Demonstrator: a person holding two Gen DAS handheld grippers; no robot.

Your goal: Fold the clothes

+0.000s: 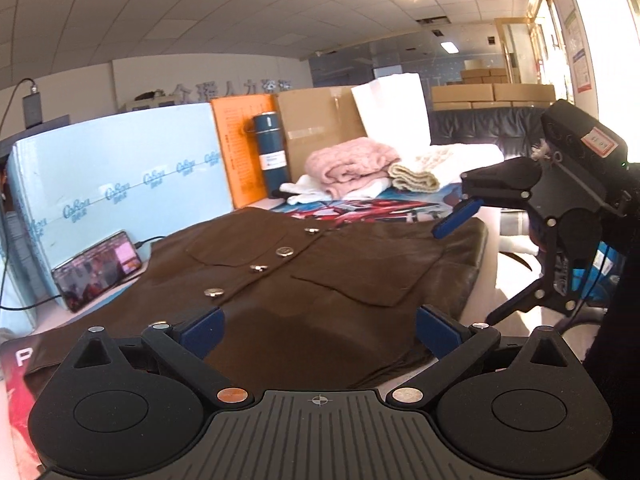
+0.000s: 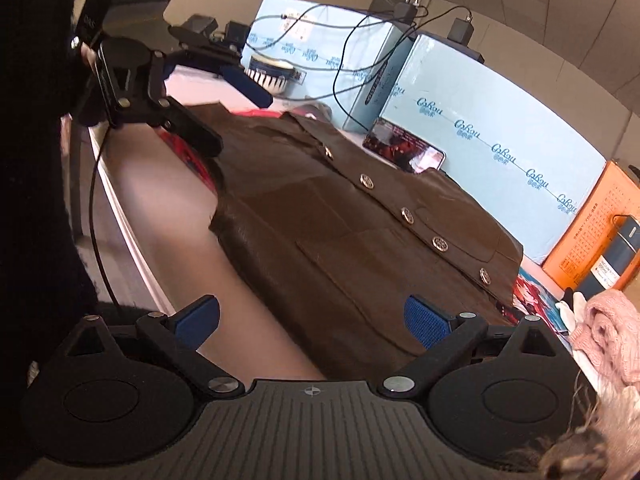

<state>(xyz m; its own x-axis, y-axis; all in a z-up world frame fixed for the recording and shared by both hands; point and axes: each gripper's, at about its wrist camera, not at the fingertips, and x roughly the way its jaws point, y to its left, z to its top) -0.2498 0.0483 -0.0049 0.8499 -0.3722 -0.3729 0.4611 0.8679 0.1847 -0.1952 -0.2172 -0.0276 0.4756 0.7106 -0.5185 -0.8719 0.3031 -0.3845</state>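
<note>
Brown vest spread buttoned-side up on the table, both claws wide apart and holding nothing.

Left wrist view: the left claw (image 1: 318,330) hovers over the vest (image 1: 280,276) near one end; the right claw (image 1: 460,220) hangs above the far edge. Folded knits (image 1: 352,168), a flask (image 1: 270,152) and cardboard boxes (image 1: 320,120) crowd the back of the table.
Right wrist view: the right claw (image 2: 312,320) is at the vest's (image 2: 360,216) near edge, by bare table (image 2: 168,208); a phone (image 2: 404,152) leans on blue boards (image 2: 500,120). Any fold would go best with matching edges pinched together.

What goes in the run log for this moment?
stage: pre-fold | vest: flat, buttoned | left hand-held gripper: open, over hem | right hand-held gripper: open, at vest edge | holding: nothing
</note>
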